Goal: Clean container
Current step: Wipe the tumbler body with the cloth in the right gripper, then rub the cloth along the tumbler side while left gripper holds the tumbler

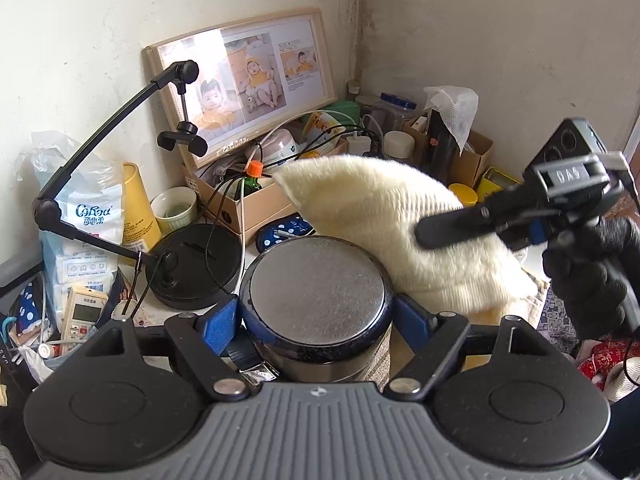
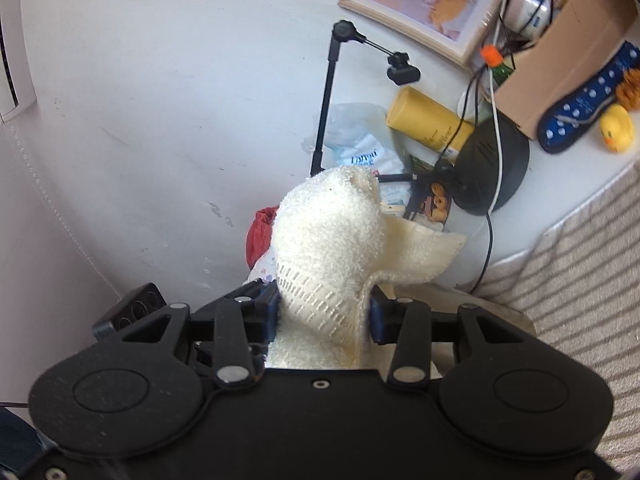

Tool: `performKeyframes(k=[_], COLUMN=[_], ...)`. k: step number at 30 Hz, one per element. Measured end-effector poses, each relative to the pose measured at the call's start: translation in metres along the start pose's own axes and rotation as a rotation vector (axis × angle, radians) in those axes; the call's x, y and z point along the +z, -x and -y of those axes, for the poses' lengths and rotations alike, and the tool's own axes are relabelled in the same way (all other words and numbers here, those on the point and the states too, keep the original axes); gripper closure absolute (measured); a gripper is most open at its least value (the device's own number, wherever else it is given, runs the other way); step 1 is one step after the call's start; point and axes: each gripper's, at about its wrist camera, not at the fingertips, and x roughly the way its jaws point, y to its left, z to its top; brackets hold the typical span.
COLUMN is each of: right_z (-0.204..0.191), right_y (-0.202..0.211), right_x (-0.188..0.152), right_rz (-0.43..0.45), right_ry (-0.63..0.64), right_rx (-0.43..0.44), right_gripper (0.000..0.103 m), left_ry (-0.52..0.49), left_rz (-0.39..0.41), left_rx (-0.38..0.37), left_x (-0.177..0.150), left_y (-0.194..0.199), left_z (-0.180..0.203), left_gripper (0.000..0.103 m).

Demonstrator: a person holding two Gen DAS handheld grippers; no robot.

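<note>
My left gripper [image 1: 318,316] clamps the steel container [image 1: 318,300], frame centre; right gripper [image 2: 324,316] pinches the cream towel [image 2: 332,240]. I'd press flat, wipe in circles.

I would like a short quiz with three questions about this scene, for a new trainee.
1. True or false: the left claw grips the metal container from both sides.
2. What does the right claw hold? A) a sponge B) a cream towel C) a brush
3. Fill in: in the right wrist view, a yellow rubber ____ sits on the white table near the blue dotted case.

Key: 1 true. 2 B, the cream towel. 3 duck, beside the blue dotted case on the white table.
</note>
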Motion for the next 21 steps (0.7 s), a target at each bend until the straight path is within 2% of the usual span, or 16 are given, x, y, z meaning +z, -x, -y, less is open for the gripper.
performKeyframes(k=[9, 14, 21], right_z=[0.011, 0.029, 0.055], right_y=[-0.013, -0.015, -0.023], right_x=[-0.003, -0.005, -0.009], right_rz=[-0.045, -0.048, -0.088], right_ry=[0.025, -0.03, -0.061], right_rx=[-0.07, -0.072, -0.121], right_gripper=[0.062, 0.062, 0.062], left_ry=[0.004, -0.006, -0.015], left_rz=[0.003, 0.0, -0.005], left_rx=[0.007, 0.01, 0.022], left_x=[-0.001, -0.001, -0.001], left_y=[0.0, 0.0, -0.001], left_z=[-0.002, -0.001, 0.003], left_gripper=[0.021, 0.021, 0.021])
